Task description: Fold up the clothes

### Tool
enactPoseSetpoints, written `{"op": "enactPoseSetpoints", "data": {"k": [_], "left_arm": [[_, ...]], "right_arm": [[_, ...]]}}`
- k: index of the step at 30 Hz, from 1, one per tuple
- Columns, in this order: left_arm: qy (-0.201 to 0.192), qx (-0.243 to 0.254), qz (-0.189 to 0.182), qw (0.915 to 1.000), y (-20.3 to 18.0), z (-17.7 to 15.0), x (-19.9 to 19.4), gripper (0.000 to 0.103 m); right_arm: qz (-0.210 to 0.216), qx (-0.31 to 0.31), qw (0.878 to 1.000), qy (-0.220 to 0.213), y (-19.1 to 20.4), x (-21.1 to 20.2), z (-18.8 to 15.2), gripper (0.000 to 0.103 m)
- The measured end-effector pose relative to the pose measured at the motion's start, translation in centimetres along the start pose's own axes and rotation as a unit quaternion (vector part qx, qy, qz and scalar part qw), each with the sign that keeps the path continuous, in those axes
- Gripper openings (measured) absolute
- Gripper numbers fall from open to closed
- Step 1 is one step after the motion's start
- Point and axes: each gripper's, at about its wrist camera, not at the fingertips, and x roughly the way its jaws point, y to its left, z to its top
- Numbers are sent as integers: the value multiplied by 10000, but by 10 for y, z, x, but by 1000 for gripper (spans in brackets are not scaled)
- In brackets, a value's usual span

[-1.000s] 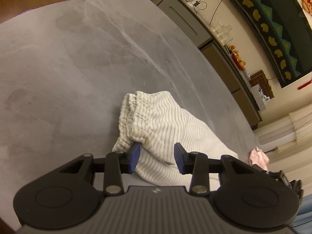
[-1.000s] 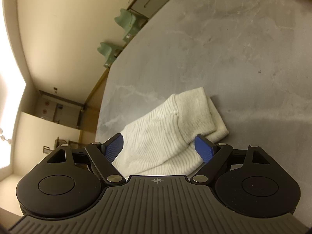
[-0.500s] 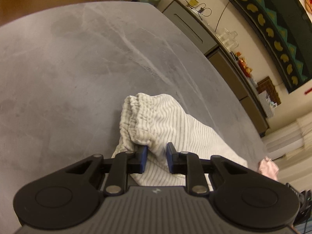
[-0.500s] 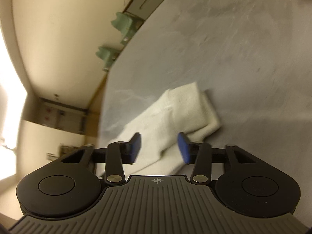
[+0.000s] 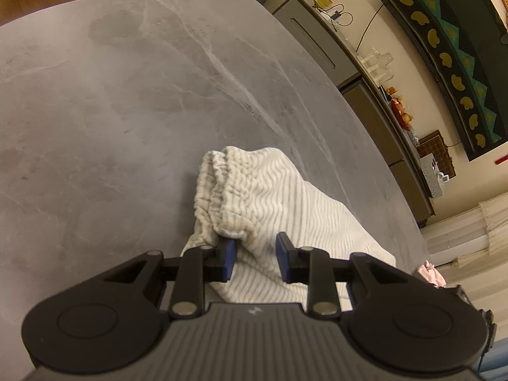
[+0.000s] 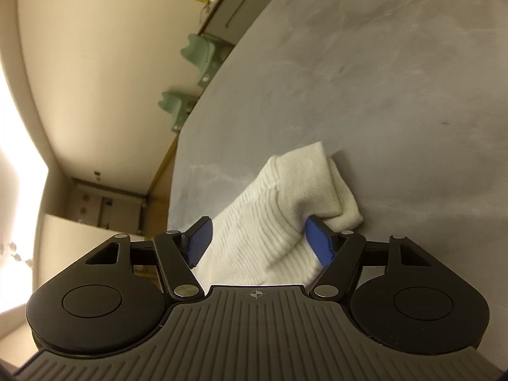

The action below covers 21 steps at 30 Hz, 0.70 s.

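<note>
A white ribbed garment point(image 5: 279, 203) lies on the grey marble table point(image 5: 127, 101). Its gathered elastic waistband point(image 5: 219, 190) faces my left gripper point(image 5: 255, 255). That gripper's jaws are opening, with a fold of the fabric between the blue pads; the left pad sits under the waistband edge and the right pad's face stands free. In the right wrist view the same garment point(image 6: 263, 231) ends in a knitted cuff point(image 6: 317, 174). My right gripper point(image 6: 258, 241) straddles this end with its jaws closed in on the bunched cloth, the right pad pressed in just behind the cuff.
A small pink cloth point(image 5: 430, 273) lies near the table's right edge. Grey cabinets point(image 5: 320, 47) line the wall beyond the table. Two green stools point(image 6: 197, 54) stand off the table's far side. Bare tabletop point(image 6: 397, 79) stretches ahead of both grippers.
The left jaws pinched a fold of the garment, then spread apart again. The right jaws narrowed around the cuffed end, which now looks bunched and tipped up.
</note>
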Motion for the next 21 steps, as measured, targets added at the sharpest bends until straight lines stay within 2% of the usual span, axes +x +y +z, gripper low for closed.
{"op": "enactPoseSetpoints", "data": {"k": [1,2,3,4,5,6,10,14,17,21], "left_arm": [[-10,12,-22,10000,0,1,0,31],[-35,56,-23,10000,-1,2,1,31],[-66,112,-3,9999,-2,4,1,30],[-100,179,24,9998,-4,5,1,23],[-145,274,67,9995,-6,6,0,7],[-197,365,100,9991,-8,6,-1,6],[-435,587,-37,9973,-18,3,-26,4],[-308,732,-106,9968,-16,-9,-45,4],[-126,842,171,9962,-10,-15,-43,4],[65,852,441,9954,-3,-17,-31,5]], "right_arm": [[-71,-89,9999,-2,3,4,0,51],[-188,-197,9996,-10,6,7,0,35],[-262,-295,9992,-30,9,9,0,27],[-320,-379,9987,-67,11,8,-1,25],[-375,-461,9982,-98,13,8,-1,20],[-406,-527,9977,-116,16,5,-1,16],[-358,-720,9963,-288,29,-14,3,11],[-417,-852,9949,-334,35,-44,-9,10],[-645,-972,9931,-139,30,-52,-23,10],[-993,-1323,9862,-99,22,-39,-29,10]]}}
